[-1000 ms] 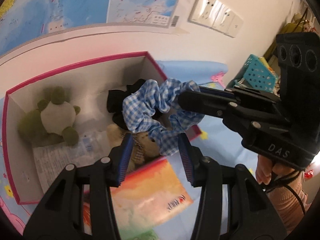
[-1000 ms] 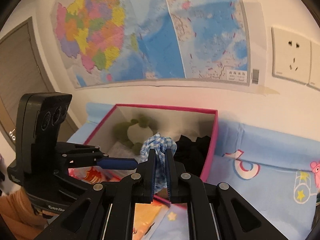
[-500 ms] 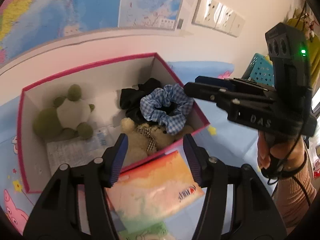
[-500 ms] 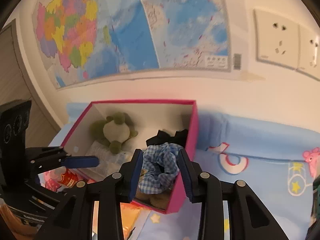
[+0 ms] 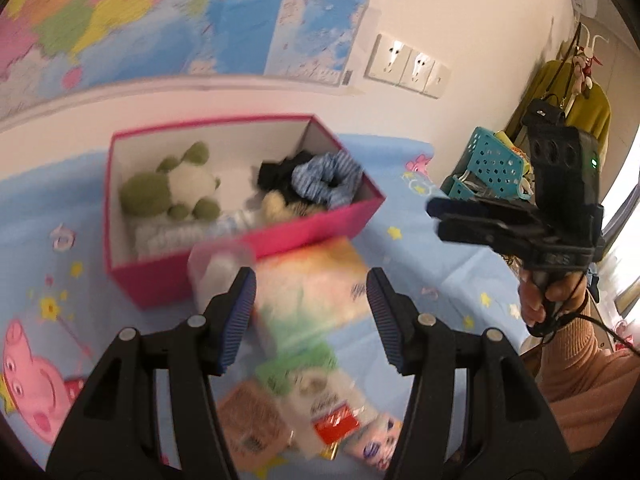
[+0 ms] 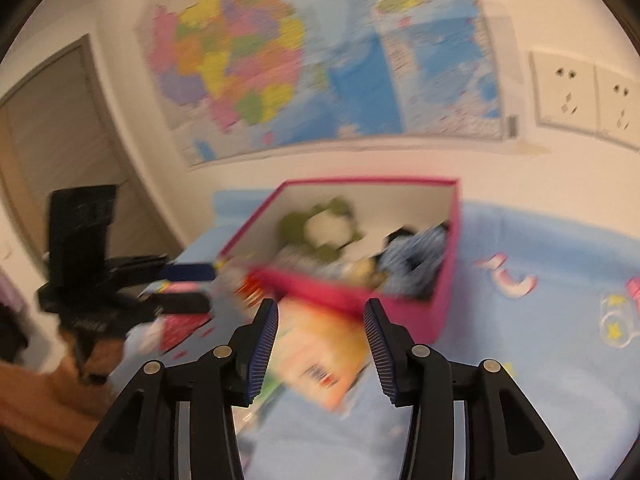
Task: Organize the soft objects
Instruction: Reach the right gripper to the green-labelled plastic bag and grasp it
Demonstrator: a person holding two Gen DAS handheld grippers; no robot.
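Observation:
A pink box (image 5: 132,276) stands on the blue cartoon cloth. Inside lie a green and white plush (image 5: 172,188), a black cloth (image 5: 276,172), a blue checked scrunchie (image 5: 324,180) and a beige plush (image 5: 280,206). The box also shows in the right wrist view (image 6: 440,304), with the scrunchie (image 6: 420,256) at its right end. My left gripper (image 5: 310,304) is open and empty, above a colourful tissue pack (image 5: 316,284) in front of the box. My right gripper (image 6: 320,328) is open and empty, back from the box; it shows at the right in the left wrist view (image 5: 444,216).
A clear plastic cup (image 5: 218,268) stands at the box's front. Snack packets (image 5: 320,412) lie near the cloth's front edge. A teal basket (image 5: 492,164) sits at the far right. A wall map (image 6: 320,60) and sockets (image 6: 580,92) are behind.
My right gripper opened and let the scrunchie drop into the box, then pulled back. My left gripper also drew back from the box, staying open.

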